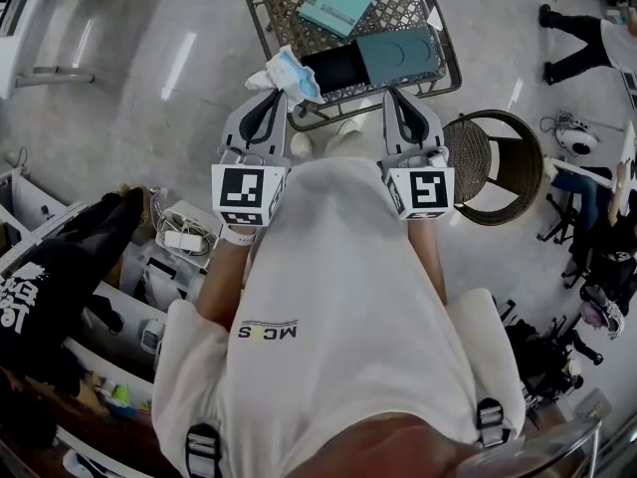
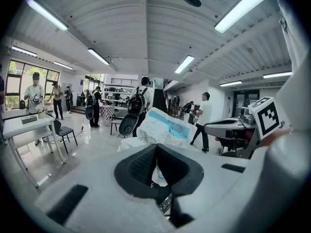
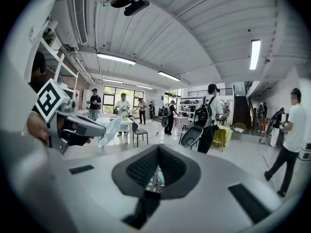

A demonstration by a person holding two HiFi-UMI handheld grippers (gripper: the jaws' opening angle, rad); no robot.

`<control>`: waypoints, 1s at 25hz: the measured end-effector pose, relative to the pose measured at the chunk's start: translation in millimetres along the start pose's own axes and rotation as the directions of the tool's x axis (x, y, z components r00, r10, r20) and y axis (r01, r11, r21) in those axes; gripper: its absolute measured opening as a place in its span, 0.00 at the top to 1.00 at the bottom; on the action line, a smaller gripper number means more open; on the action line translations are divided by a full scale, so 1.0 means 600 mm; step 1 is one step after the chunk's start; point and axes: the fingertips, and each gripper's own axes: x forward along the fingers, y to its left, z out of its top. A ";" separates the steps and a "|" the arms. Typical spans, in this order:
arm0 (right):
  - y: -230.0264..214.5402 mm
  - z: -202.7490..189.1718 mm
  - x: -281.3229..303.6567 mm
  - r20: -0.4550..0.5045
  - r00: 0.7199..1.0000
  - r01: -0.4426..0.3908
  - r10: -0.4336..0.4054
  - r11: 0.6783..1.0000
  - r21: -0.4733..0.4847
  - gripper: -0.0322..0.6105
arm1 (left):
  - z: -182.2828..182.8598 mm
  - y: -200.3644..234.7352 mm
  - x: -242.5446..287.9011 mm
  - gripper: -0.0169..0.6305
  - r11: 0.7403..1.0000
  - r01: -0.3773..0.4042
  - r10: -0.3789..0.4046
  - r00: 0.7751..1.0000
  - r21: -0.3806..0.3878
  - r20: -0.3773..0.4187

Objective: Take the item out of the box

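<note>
In the head view the left tool (image 1: 277,96) is seen clamped shut on a white-and-blue packet (image 1: 289,71), which is held up at the near left corner of the wire-mesh bench (image 1: 398,3), clear of the dark open box (image 1: 333,68) right beside it. A teal lid (image 1: 340,0) is lying toward the far edge of the bench. The right tool (image 1: 395,93) is held over the near edge by the right corner, with nothing in it. In the left gripper view the left tool (image 2: 155,147) is shown with its jaws pinched together on the packet (image 2: 163,127), which sticks up past the tips. In the right gripper view the right tool (image 3: 158,148) is closed too, tips meeting, only mesh seen under them, so it's empty, and the packet (image 3: 109,130) can be spotted hanging off to the left.
</note>
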 end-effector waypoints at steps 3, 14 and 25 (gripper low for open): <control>0.003 0.003 0.000 -0.001 1.000 -0.007 0.007 1.000 -0.009 0.93 | 0.001 -0.002 -0.004 0.93 1.000 -0.003 0.003 1.000 -0.005 0.008; 0.007 0.000 -0.007 -0.004 1.000 -0.013 0.013 1.000 -0.007 0.93 | -0.005 -0.005 -0.013 0.93 1.000 -0.014 0.014 1.000 -0.009 0.009; 0.011 -0.001 -0.013 -0.001 1.000 -0.014 0.014 1.000 -0.015 0.93 | -0.013 -0.009 -0.014 0.93 1.000 -0.008 0.008 1.000 -0.009 0.003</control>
